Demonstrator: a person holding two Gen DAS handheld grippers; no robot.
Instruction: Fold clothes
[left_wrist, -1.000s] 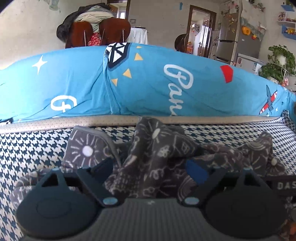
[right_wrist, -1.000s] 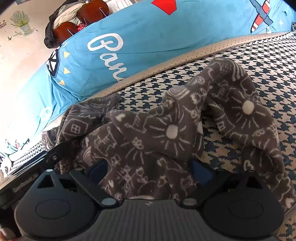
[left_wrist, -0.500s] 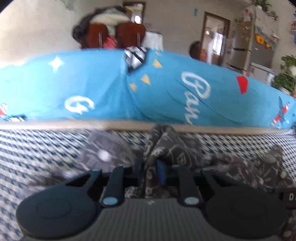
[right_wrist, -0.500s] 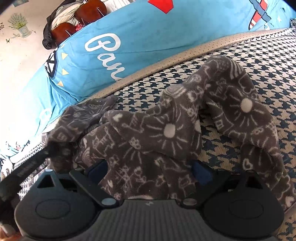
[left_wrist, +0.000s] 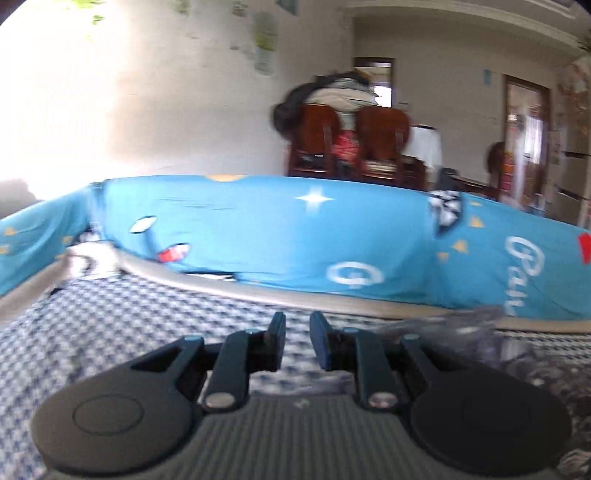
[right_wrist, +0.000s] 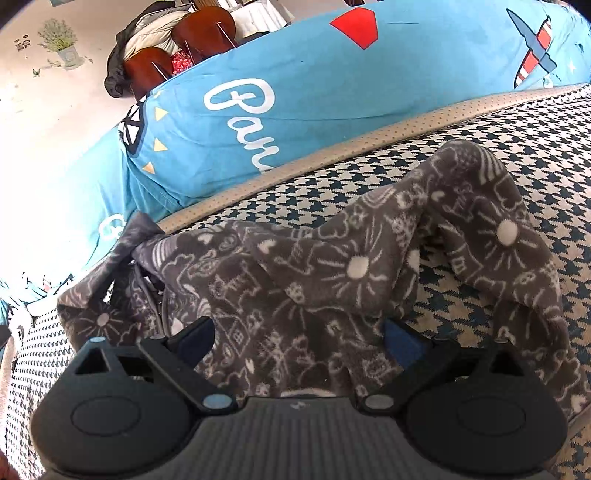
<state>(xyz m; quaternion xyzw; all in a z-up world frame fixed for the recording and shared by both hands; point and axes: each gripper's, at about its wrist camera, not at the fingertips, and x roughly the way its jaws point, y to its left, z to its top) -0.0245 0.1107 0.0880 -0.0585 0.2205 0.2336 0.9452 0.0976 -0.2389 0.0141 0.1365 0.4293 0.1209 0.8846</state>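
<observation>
On the checked couch seat (right_wrist: 480, 155) lies a grey fleece garment (right_wrist: 332, 280) with white doodles, all bunched up and bumpy, beside the blue cover (right_wrist: 314, 81). The right gripper (right_wrist: 299, 336) has its fingers spread wide with fleece lying between them. The left gripper (left_wrist: 297, 341) has its fingers nearly together with nothing seen between them, and the garment sits off at its right. If the right fingers grab a thick lump, the fold could turn out crooked.
</observation>
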